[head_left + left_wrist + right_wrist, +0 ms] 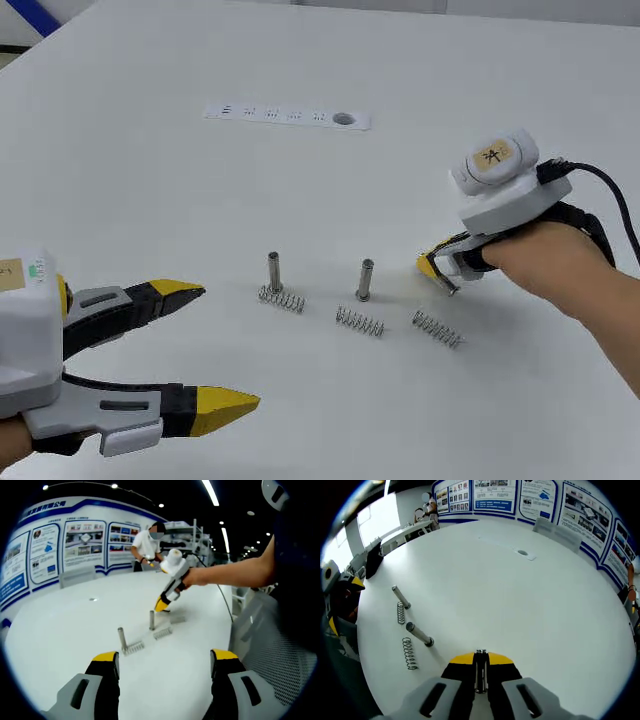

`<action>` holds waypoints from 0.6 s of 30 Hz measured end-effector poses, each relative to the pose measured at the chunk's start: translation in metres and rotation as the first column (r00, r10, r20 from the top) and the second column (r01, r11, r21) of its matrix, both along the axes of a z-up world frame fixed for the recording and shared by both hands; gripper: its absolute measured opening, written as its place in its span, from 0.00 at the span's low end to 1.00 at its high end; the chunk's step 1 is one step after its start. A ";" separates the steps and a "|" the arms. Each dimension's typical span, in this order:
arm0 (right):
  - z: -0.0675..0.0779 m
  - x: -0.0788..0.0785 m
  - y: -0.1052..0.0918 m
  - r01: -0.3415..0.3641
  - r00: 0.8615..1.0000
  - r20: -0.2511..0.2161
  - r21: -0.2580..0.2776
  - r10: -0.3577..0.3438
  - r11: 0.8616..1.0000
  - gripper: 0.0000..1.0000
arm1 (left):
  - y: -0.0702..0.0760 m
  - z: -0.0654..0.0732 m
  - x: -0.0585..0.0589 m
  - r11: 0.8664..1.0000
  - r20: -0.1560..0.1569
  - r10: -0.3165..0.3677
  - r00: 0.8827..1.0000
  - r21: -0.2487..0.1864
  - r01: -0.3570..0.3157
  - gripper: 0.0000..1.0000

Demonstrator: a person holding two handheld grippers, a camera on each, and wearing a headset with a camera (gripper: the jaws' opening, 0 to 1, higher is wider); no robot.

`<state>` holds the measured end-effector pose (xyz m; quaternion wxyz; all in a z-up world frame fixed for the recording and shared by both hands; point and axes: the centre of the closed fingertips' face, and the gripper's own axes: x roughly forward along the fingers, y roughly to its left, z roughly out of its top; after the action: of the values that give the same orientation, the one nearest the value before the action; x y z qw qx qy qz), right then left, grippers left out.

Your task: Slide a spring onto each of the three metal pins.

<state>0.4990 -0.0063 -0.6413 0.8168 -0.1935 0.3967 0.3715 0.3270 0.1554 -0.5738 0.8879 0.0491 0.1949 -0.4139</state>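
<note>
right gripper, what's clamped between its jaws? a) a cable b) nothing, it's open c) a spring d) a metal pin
d: in the right gripper view the right gripper is shut on a metal pin, which runs up between its yellow tips.

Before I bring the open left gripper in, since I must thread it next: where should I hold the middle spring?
Probably pinch the middle spring across its coils at mid-length, coming from above: it lies flat on the table, leaving both ends free for the upright pin.
</note>
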 end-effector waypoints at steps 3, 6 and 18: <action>0.006 -0.007 -0.004 0.005 1.000 0.013 0.013 -0.005 1.000 0.09 | 0.000 0.002 -0.001 1.000 0.007 0.000 1.000 -0.002 0.000 0.76; 0.008 -0.013 -0.008 0.015 1.000 0.018 0.028 -0.015 0.999 0.09 | 0.001 0.004 -0.002 1.000 0.011 0.002 1.000 -0.002 -0.002 0.76; 0.018 -0.024 -0.013 0.029 0.999 0.039 0.086 -0.033 0.996 0.08 | -0.004 0.007 -0.004 1.000 0.023 -0.012 1.000 0.011 0.012 0.75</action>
<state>0.4751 -0.0189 -0.6233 0.8378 -0.1598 0.3670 0.3713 0.3233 0.1510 -0.5670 0.8873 0.0596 0.1868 -0.4176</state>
